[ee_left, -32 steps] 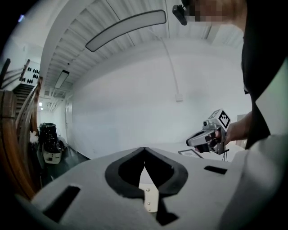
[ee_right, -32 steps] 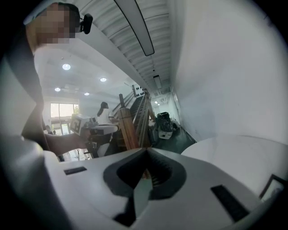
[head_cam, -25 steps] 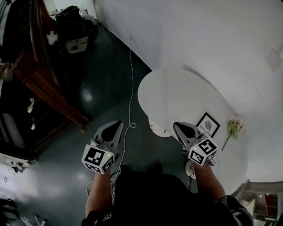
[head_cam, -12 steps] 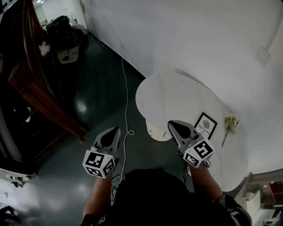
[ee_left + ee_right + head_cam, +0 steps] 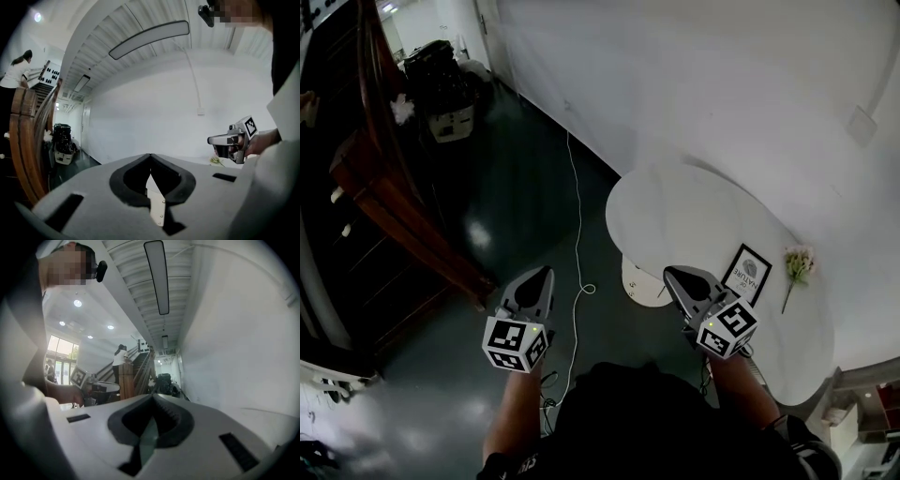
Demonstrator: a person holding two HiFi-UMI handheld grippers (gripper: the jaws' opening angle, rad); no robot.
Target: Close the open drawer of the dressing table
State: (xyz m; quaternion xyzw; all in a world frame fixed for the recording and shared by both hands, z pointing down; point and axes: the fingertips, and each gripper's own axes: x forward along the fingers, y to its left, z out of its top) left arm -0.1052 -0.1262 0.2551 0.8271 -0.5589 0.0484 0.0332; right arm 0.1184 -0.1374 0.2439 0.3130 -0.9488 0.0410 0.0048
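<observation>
White table (image 5: 694, 216) by right tongs (image 5: 680, 278); cable (image 5: 579, 225) on floor; banister (image 5: 403, 220) left.

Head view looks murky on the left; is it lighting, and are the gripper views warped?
Head view: the wood at left is underexposed, the floor carries a glare spot, the white table nearly washes out. Left gripper view: fisheye bends the ceiling lamp, corners vignetted. Right gripper view: same warp, windows blown out.
</observation>
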